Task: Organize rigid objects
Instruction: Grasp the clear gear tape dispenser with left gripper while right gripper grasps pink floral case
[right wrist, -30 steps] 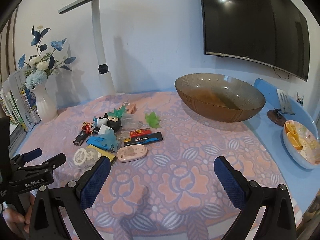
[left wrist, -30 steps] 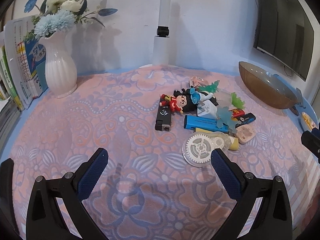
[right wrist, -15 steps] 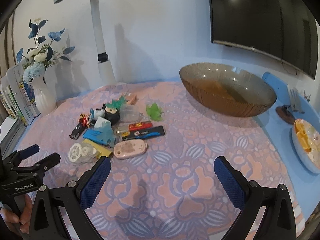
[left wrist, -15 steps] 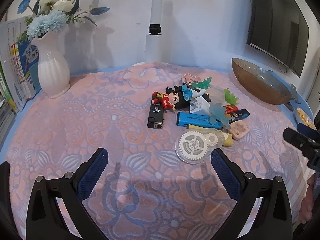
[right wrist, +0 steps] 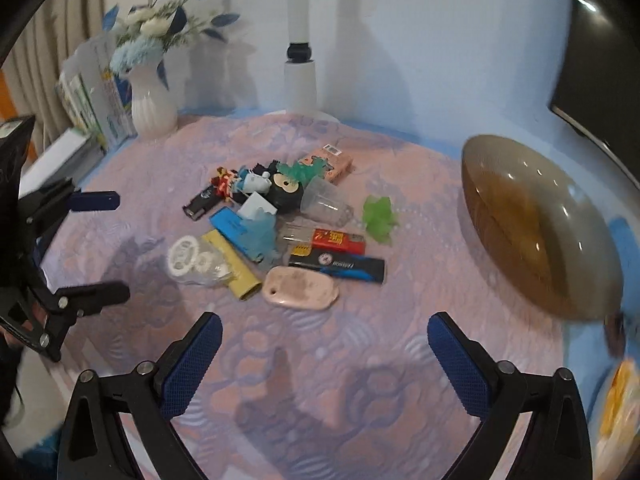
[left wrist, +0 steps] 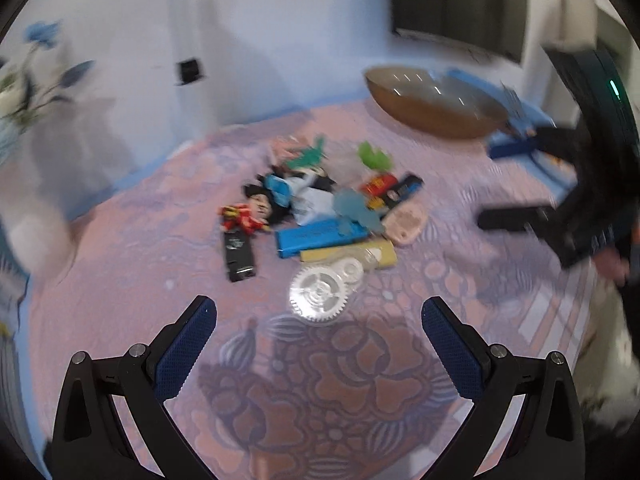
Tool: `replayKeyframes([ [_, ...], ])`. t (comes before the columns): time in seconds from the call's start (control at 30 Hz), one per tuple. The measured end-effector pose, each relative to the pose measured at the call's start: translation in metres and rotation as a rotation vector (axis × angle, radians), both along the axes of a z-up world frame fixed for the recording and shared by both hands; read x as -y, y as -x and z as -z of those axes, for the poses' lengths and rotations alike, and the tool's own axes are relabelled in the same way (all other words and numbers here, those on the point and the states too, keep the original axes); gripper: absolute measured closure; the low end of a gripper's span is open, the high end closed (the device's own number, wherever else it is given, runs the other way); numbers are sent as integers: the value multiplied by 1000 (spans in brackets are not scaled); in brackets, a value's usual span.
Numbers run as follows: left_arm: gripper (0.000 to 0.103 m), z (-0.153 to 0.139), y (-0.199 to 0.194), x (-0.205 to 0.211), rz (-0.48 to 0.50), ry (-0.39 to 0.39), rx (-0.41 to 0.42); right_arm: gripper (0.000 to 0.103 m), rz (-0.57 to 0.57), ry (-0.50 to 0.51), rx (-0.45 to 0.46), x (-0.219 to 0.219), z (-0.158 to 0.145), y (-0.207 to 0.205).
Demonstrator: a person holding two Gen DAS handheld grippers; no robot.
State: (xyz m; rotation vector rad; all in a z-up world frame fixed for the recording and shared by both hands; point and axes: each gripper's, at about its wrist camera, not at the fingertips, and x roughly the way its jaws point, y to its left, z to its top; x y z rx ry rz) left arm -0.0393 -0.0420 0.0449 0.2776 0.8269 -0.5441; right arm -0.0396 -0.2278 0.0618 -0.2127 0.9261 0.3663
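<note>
Left gripper (left wrist: 319, 326) hangs over the patterned tablecloth (left wrist: 320, 392), fingers spread wide, nothing between them. Just ahead of it, near-centred between the blue pads (left wrist: 188, 344), sits a white gear wheel (left wrist: 318, 293); past that a yellow bar (left wrist: 348, 256) and a blue lighter (left wrist: 320, 236), with a black lighter (left wrist: 239, 252) ahead-left and a red-clad figurine (left wrist: 252, 210) touching its far end. Left wrist view is motion-blurred, small details unclear. Right gripper (right wrist: 325, 342) also spread wide and empty, low over the cloth. Directly ahead of it and closest lies a pink oval tag (right wrist: 300, 290), touching a black-and-blue lighter (right wrist: 340, 267) just beyond; a red lighter (right wrist: 338, 241) lies behind that. Ahead-left of the right gripper: the gear wheel (right wrist: 184, 256), yellow bar (right wrist: 236, 268), blue lighter (right wrist: 230, 222). Further ahead are a clear plastic cup (right wrist: 326, 202) on its side, a green toy (right wrist: 380, 216) right of the cup, a black round toy (right wrist: 286, 192) and a pink box (right wrist: 328, 162) at the pile's far edge. Brown glass bowl (right wrist: 540, 224) is ahead-right of the right gripper, well apart from the pile. White vase (right wrist: 152, 100) with blue flowers and lamp post (right wrist: 300, 64) stand at the far wall. The left gripper shows at the left edge of the right wrist view, also spread.
</note>
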Motion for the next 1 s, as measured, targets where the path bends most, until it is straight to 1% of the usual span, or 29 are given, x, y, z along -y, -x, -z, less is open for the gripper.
replayKeyframes([
  [0.03,1,3,-2,4,36,-21,3,15,-26,-8,-13,0,3,-5],
  [0.1,4,10,-5,10,84,-57,5,19,-70,-30,-52,1,13,-15],
  [0.13,5,15,-10,13,104,-73,-9,22,-85,-29,-68,1,19,-19],
  [0.17,9,20,-14,15,114,-82,-24,23,-105,-26,-85,0,27,-24],
  [0.2,15,27,-21,17,120,-92,-48,29,-124,-23,-100,-1,33,-27],
  [0.23,19,30,-27,17,122,-97,-61,35,-140,-18,-113,-2,39,-30],
  [0.27,23,34,-32,18,122,-99,-74,37,-156,-7,-126,-4,47,-34],
  [0.3,23,39,-39,19,126,-97,-92,40,-167,5,-129,-6,52,-36],
  [0.37,23,45,-46,22,148,-89,-124,41,-180,40,-113,-7,61,-42],
  [0.47,23,48,-54,27,165,-61,-136,41,-193,-15,-92,-5,59,-52],
  [0.53,35,47,-56,29,158,-36,-141,41,-201,-26,-92,-9,60,-58],
  [0.57,46,46,-56,30,152,-27,-137,41,-205,-21,-83,-12,61,-60],
  [0.6,46,45,-53,30,145,-20,-133,42,-211,-13,-73,-17,61,-59],
  [0.63,46,45,-51,30,139,-21,-132,49,-219,-11,-69,-19,61,-57],
  [0.67,46,45,-47,29,131,-24,-127,53,-229,-14,-67,-21,60,-53],
  [0.73,46,45,-35,25,100,-34,-116,64,-240,-21,-70,-22,59,-44],
  [0.83,46,43,-21,12,14,-28,-120,73,-234,-52,-82,-18,58,-24],
  [0.87,46,43,-14,7,-20,-25,-124,73,-224,-62,-86,-17,58,-16],
  [0.9,46,43,-7,2,-90,-35,-128,73,-205,-65,-91,-15,59,-9],
  [0.93,46,45,-8,-1,-131,-35,-135,73,-171,-62,-98,-13,58,-3],
  [1.0,46,43,0,-11,-257,-7,-160,73,-121,-77,-109,-12,57,7],
])
